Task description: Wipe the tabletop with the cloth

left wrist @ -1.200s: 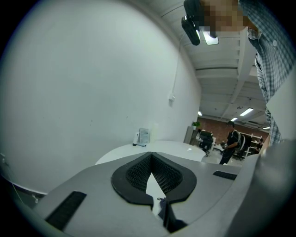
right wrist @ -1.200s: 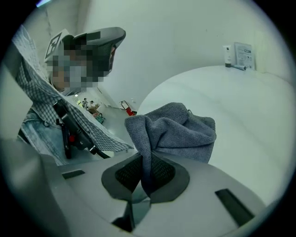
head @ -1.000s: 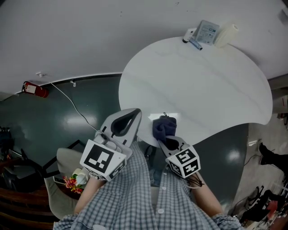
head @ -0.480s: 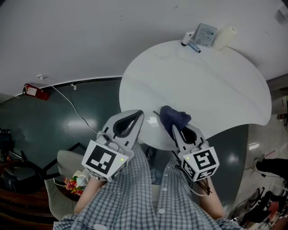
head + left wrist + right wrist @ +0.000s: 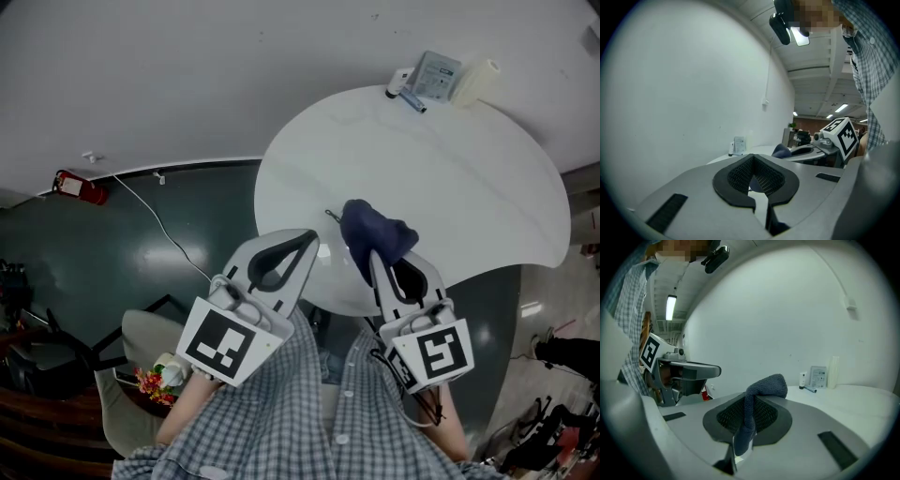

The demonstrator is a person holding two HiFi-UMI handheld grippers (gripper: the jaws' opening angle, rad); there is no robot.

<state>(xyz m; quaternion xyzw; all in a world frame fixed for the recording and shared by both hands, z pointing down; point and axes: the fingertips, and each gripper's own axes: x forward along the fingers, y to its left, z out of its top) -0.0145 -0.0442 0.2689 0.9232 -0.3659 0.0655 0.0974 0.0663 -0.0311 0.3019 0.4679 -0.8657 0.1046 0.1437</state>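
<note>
"Since the right gripper (image 5: pixel 380 264) is clamped on the cloth (image 5: pixel 377 234), would that make this the start of a wiping stroke?"

"It looks so. The cloth sits at lower centre of the head view, over the near part of the round white tabletop (image 5: pixel 469 169), most of which stretches toward the upper right. Whether the fabric presses on the surface or hangs just above it cannot be told."

"And the other one?"

"The left gripper (image 5: pixel 309 239), at lower left, has its jaws together on nothing and sits by the table's near rim. It appears to take no part."

"What does the next move call for?"

"Probably pressing the wad flat and sweeping it across the bare white area. The stroke should stop short of the small tube (image 5: pixel 398 82), packet (image 5: pixel 436 70) and pale roll (image 5: pixel 473 80) at the far edge, upper right."

"How does the cloth look?"

"Dark blue and thick, with a towel-like nap. In the right gripper view the cloth (image 5: pixel 764 386) sends a narrow fold down between the jaws while the rest bunches into a hump over the tips. Only a small face would likely meet the table unless it is pushed down."
</note>
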